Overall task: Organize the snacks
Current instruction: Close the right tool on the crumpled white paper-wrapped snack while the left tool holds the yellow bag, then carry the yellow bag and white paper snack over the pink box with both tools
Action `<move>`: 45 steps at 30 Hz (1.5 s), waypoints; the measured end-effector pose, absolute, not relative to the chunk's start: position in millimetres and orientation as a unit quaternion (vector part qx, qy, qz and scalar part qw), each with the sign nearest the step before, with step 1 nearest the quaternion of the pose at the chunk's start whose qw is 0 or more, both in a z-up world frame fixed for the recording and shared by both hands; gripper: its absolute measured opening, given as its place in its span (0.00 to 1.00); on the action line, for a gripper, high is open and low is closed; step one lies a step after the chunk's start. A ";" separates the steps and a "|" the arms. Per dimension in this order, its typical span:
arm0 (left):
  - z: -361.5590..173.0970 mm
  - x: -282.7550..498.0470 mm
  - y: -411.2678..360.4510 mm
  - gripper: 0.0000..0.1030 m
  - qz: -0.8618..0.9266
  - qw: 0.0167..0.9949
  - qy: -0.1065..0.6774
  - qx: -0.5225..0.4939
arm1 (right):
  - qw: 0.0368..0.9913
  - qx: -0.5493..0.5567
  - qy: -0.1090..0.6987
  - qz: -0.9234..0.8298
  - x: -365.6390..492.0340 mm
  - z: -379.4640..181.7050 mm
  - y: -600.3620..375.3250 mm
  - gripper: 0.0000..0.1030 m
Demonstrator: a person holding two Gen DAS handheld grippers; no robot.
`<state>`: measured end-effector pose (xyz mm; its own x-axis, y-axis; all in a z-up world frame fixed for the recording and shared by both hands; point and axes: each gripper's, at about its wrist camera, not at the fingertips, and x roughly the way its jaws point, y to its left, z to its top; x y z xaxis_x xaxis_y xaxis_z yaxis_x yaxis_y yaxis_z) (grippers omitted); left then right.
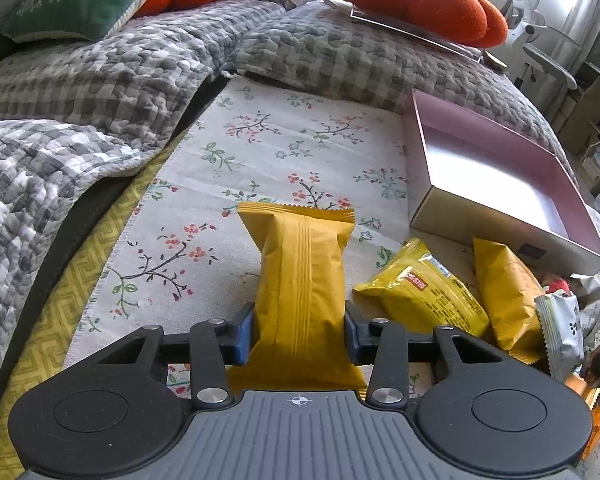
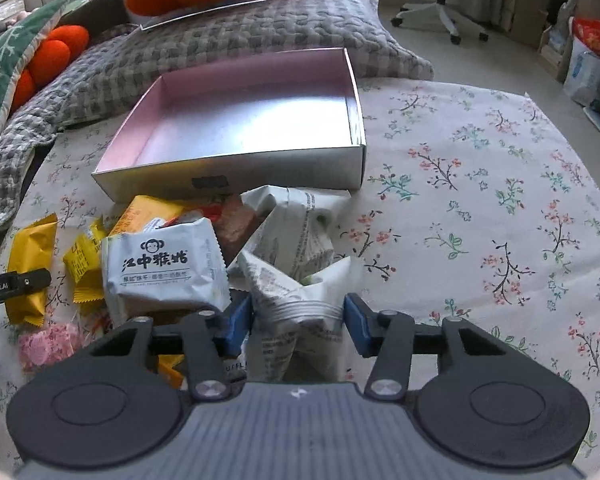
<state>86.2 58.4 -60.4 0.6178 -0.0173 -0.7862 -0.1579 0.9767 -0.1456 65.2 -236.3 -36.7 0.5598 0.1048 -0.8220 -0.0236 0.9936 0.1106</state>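
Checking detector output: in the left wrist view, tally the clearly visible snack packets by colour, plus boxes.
Yellow packets: 3, one in the left hand-held gripper
White packets: 1
Boxes: 1
Total: 5; wrappers cut off at the right edge not counted.

yellow snack packet (image 1: 300,280) clamped upright, white packet (image 2: 300,320) pinched, pink box (image 2: 252,120) open

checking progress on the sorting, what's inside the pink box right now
No snacks show in the pink box: its floor looks bare in the right wrist view. The strip just behind its near wall is hidden.
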 end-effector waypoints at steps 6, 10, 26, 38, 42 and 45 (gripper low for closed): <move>-56.0 83.4 55.9 0.36 0.032 0.895 0.431 -0.108 | 0.881 0.056 0.468 0.038 63.2 -34.4 -241.1 0.40; -50.5 80.8 53.4 0.35 0.026 0.899 0.424 -0.110 | 0.885 0.064 0.459 0.042 61.0 -29.5 -243.4 0.40; -14.1 62.0 50.5 0.35 0.001 0.915 0.382 -0.134 | 0.912 0.083 0.397 0.067 39.1 1.9 -255.0 0.40; -9.7 60.9 44.7 0.35 -0.010 0.916 0.378 -0.132 | 0.915 0.091 0.387 0.071 35.3 3.1 -258.7 0.40; -8.3 60.2 43.7 0.35 -0.013 0.917 0.376 -0.132 | 0.916 0.095 0.383 0.073 33.9 4.7 -260.6 0.40; -4.7 59.3 42.8 0.35 -0.014 0.917 0.374 -0.136 | 0.917 0.099 0.379 0.075 32.5 6.7 -261.5 0.40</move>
